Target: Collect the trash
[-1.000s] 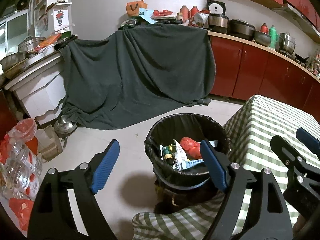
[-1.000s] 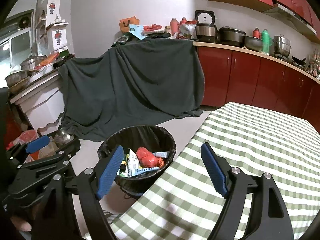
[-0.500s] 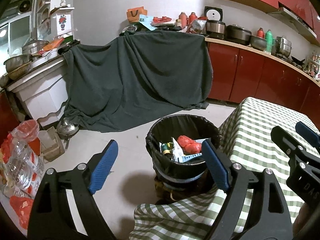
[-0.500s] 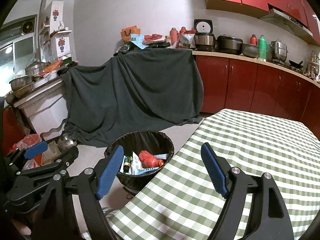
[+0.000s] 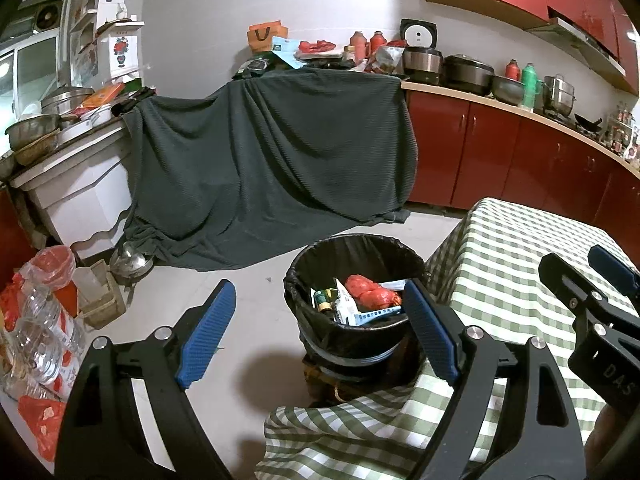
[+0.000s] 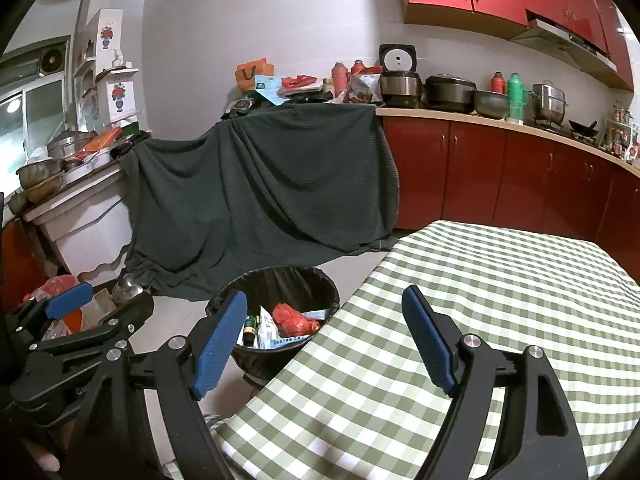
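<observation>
- Left wrist view: the left gripper (image 5: 320, 328) has its jaws spread wide with nothing between them, above the floor beside the bin (image 5: 354, 308).
- The bin, lined with a black bag, stands on the floor against the edge of the table (image 5: 520, 280) with the green checked cloth.
- The trash (image 5: 360, 298) lies inside the bin: a red bag, a small bottle and paper wrappers.
- The right gripper (image 5: 592, 276) shows at the right edge, over the table.
- Right wrist view: the right gripper (image 6: 324, 336) is wide apart and empty, over the table edge (image 6: 500, 280).
- The bin (image 6: 276, 280) sits just left of the table, the trash (image 6: 288, 322) in it.
- The left gripper (image 6: 100, 304) shows at the left.
- A dark cloth (image 6: 260, 192) drapes the counter behind.
</observation>
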`<state>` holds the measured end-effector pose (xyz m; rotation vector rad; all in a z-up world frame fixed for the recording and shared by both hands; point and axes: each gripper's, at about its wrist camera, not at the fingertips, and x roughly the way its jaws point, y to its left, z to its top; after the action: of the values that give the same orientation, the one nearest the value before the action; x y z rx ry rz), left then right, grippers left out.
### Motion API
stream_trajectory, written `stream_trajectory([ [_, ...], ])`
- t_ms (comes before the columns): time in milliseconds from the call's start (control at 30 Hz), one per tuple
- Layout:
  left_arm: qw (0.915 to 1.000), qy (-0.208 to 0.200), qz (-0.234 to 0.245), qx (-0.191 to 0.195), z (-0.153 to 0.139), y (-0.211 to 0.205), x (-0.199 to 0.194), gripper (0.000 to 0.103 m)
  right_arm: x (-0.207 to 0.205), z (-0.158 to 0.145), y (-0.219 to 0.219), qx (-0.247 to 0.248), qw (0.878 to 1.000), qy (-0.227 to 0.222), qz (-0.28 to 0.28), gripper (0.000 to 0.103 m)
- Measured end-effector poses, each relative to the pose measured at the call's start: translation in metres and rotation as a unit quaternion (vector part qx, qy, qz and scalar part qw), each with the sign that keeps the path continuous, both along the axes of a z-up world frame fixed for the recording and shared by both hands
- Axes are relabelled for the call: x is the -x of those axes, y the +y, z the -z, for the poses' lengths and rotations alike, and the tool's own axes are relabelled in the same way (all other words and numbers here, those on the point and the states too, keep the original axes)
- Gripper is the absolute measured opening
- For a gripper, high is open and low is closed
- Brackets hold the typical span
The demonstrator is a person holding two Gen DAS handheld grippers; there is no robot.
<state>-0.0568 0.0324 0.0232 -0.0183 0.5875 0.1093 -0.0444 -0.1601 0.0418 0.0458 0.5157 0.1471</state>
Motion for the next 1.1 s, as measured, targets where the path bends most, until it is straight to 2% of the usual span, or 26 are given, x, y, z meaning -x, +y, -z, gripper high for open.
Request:
stream_trajectory([
  [1100, 1.0000, 0.000, 0.001, 0.000, -0.0004, -0.0017, 0.0011, 0.084, 0.0009, 0.0008, -0.0017, -0.001, 1.000, 0.000, 0.000, 0.078],
])
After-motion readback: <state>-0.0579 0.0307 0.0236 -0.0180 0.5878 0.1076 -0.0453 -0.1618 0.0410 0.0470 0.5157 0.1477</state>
